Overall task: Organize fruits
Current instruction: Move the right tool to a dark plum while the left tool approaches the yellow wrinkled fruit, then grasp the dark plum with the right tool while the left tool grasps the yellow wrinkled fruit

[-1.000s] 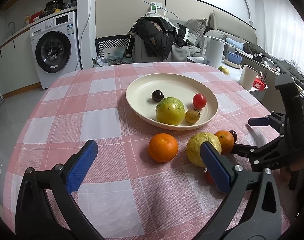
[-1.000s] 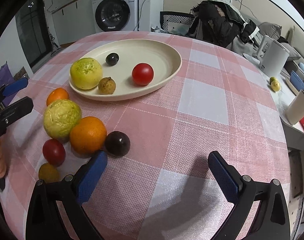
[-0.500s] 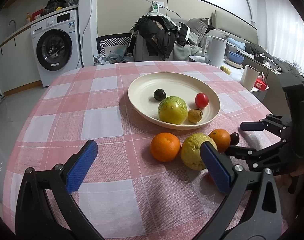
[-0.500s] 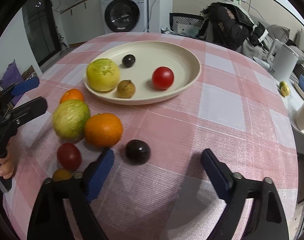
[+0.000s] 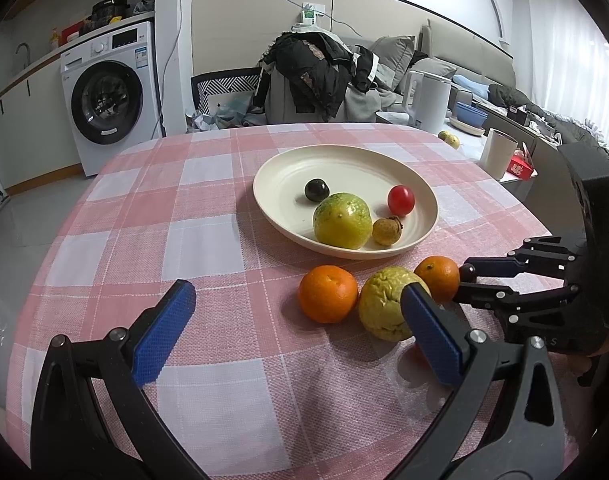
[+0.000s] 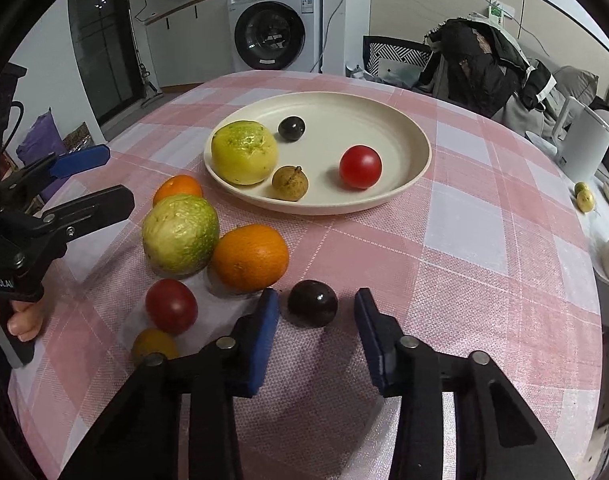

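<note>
A cream plate [image 6: 422, 148] holds a yellow-green guava [image 6: 244, 152], a dark plum [image 6: 291, 128], a red tomato [image 6: 360, 167] and a small brown fruit [image 6: 290, 183]. On the checked cloth lie a second guava [image 6: 180, 234], two oranges [image 6: 250, 257] [image 6: 178, 188], a tomato [image 6: 171, 306], a small yellow fruit [image 6: 154, 344] and another dark plum [image 6: 312, 303]. My right gripper [image 6: 315, 314] is closing with this plum between its blue pads [image 6: 266, 320], a small gap left on each side. My left gripper [image 5: 296, 296] stands open over the cloth, short of the orange [image 5: 327, 293] and guava [image 5: 384, 304].
The round table's edge curves close on the right, with a white kettle [image 6: 584, 140], a cup [image 5: 498, 152] and small fruits [image 6: 584, 198] on a side surface beyond. A chair piled with clothes [image 5: 316, 76] stands behind the table. A washing machine [image 5: 108, 96] is at the back left.
My right gripper's jaws have narrowed from wide open to just around the loose dark plum, and it has shifted to centre on that plum. The left gripper has stayed put.
</note>
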Demonstrator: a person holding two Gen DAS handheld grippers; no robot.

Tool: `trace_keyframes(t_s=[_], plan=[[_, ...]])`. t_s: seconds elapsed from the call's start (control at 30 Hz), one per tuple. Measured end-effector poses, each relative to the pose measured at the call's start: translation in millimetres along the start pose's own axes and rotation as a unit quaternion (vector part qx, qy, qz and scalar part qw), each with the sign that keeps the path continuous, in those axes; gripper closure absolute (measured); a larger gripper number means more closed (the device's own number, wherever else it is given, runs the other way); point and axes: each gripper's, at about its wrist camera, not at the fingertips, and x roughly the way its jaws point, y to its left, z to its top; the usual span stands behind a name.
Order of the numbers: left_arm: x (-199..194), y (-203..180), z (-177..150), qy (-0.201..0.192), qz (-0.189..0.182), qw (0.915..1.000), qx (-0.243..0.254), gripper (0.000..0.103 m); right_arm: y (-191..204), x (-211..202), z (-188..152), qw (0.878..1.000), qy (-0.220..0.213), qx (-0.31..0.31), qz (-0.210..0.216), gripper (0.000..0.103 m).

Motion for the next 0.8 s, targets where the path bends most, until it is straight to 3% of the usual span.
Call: trace_keyframes(t_s=[0.17, 0.47, 0.53, 0.7, 0.8], plan=[[-2.2, -4.6, -0.7, 0.001, -0.007, 1.0, 0.006, 0.001, 2.8, -2.3, -0.8, 1.0, -0.001, -0.003, 0.008, 0.078], [-1.5, -25.2, -4.9, 0.027, -0.048, 0.9977, 0.038, 0.002, -3.5, -18.6, 3.6, 0.999, -0.03, 0.011, 0.013, 0.078], [-0.4, -29.9, -6.6, 0.032, -0.058, 0.9969, 0.043, 0.008, -5.1, -21.9, 5.1, 0.999, -0.038, 0.015, 0.017, 0.078], [5.3, -35.2, -9.2, 0.053, -0.097, 0.9931, 0.04, 0.037, -7.3, -28.8, 7.8, 0.998, -0.048, 0.022, 0.027, 0.078], [9.3, -35.7, -9.6, 0.062, -0.113, 0.9912, 0.03, 0.044, -7.7, -30.0, 9.2, 0.998, -0.05, 0.024, 0.027, 0.078]])
